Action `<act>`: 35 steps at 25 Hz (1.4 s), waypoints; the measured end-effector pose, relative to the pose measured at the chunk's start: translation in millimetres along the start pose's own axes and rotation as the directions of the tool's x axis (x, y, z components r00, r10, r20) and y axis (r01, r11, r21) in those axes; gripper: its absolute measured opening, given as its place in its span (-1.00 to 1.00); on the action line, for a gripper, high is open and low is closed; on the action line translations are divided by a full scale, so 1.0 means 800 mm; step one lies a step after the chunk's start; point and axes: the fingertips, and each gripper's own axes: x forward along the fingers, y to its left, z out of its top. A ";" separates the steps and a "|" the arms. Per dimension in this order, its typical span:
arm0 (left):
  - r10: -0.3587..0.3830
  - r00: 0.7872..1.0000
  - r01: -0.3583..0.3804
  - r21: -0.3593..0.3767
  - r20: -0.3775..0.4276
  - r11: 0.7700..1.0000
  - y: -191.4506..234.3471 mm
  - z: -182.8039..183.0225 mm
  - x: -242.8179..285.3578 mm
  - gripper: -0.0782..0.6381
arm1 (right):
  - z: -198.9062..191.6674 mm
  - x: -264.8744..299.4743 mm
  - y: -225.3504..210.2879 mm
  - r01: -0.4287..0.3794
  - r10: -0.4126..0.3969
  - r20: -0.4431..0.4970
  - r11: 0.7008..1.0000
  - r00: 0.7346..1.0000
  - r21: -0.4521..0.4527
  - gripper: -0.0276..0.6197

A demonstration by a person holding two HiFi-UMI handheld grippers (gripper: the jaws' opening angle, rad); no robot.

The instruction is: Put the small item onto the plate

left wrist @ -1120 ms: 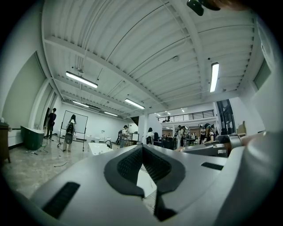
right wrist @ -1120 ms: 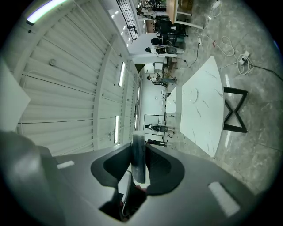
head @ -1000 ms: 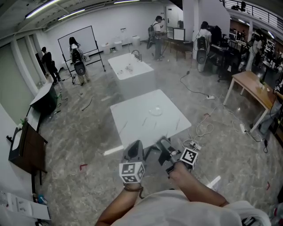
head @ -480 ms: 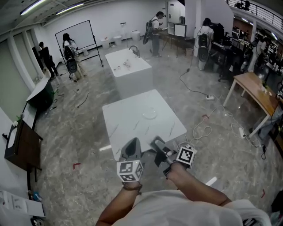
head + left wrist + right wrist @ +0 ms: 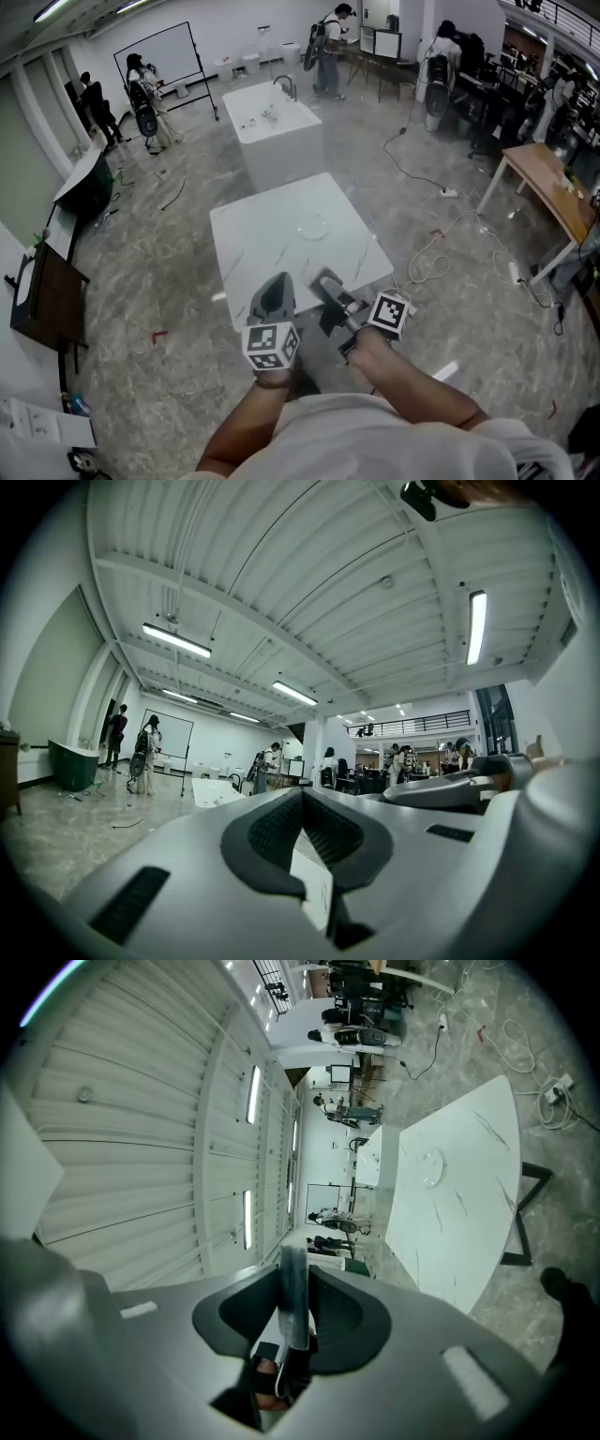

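Observation:
A clear round plate (image 5: 312,228) lies near the middle of the white marble-look table (image 5: 272,253); the right gripper view shows the plate (image 5: 431,1166) on the table (image 5: 469,1232) from the side. My right gripper (image 5: 327,283) hovers over the table's near edge, tilted sideways. In its own view the right gripper (image 5: 294,1274) is shut on a thin flat grey small item (image 5: 294,1309) that sticks out past the tips. My left gripper (image 5: 273,292) hangs beside it at the near edge; in its own view the left gripper (image 5: 302,797) is shut with nothing in it.
Beyond the table stands a white counter with a faucet (image 5: 272,127). Cables (image 5: 427,258) trail over the floor at the right. A wooden table (image 5: 553,202) is at the far right and a dark cabinet (image 5: 42,291) at the left. People stand at the back.
The view has come closer to the table, which now sits lower and nearer. Both grippers have come up to its near edge. The grip on the item is unchanged.

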 end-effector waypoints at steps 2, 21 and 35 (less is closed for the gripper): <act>-0.006 1.000 0.006 0.002 -0.003 1.000 -0.006 -0.002 0.014 -0.76 | 0.011 0.001 -0.001 -0.003 0.003 0.001 1.000 1.000 0.006 -0.62; -0.070 0.996 0.069 -0.037 -0.051 0.997 0.066 -0.047 0.195 -0.76 | 0.113 0.119 -0.086 0.058 -0.060 0.062 0.998 0.996 0.033 -0.62; -0.166 0.980 0.157 -0.087 -0.109 0.984 0.207 -0.070 0.381 -0.76 | 0.200 0.290 -0.177 0.154 -0.159 0.130 0.987 0.979 0.048 -0.62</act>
